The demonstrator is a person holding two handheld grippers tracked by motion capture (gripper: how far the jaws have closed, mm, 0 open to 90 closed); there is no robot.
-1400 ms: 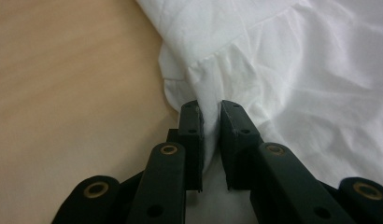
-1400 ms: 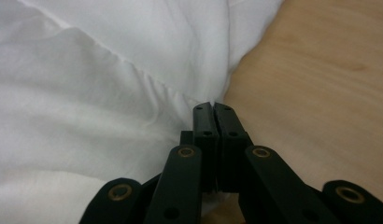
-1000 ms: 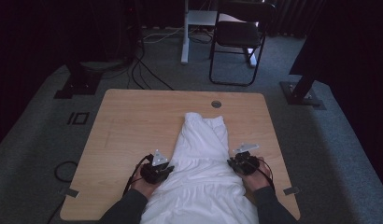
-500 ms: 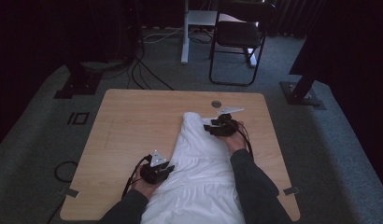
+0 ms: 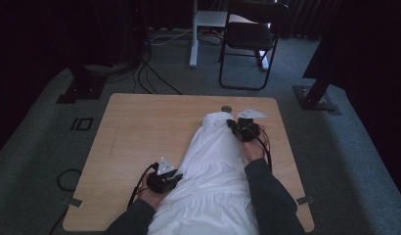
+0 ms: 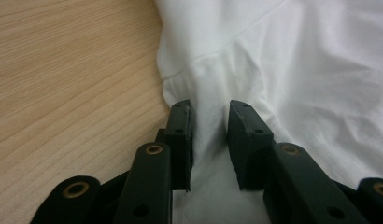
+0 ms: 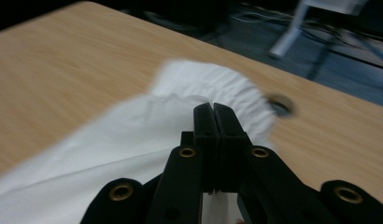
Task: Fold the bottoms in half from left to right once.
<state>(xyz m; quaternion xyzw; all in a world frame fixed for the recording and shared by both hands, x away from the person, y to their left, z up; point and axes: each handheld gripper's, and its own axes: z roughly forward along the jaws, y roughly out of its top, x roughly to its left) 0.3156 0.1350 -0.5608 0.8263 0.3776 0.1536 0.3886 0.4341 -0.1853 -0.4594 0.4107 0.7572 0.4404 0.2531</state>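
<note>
A white garment (image 5: 213,161) lies lengthwise on the wooden table (image 5: 140,132), its gathered end (image 5: 215,117) pointing away from me. My left gripper (image 5: 178,177) sits at the garment's near left edge. In the left gripper view its jaws (image 6: 210,109) stand a little apart with a bunched fold of the white cloth (image 6: 297,70) pinched between them. My right gripper (image 5: 231,123) is at the far right of the garment, beside the gathered end (image 7: 213,79). Its jaws (image 7: 213,106) have just closed flat together, and a thin edge of cloth (image 7: 110,140) rises to their tips.
A round cable hole (image 5: 226,108) sits in the table just beyond the garment. Bare wood spreads to the left. On the floor behind are a black chair (image 5: 252,39), loose cables (image 5: 149,73) and two stand bases (image 5: 78,90) (image 5: 316,98).
The right hand left the garment's near right edge and travelled up the table to its gathered far end. The left gripper has stayed at the near left edge.
</note>
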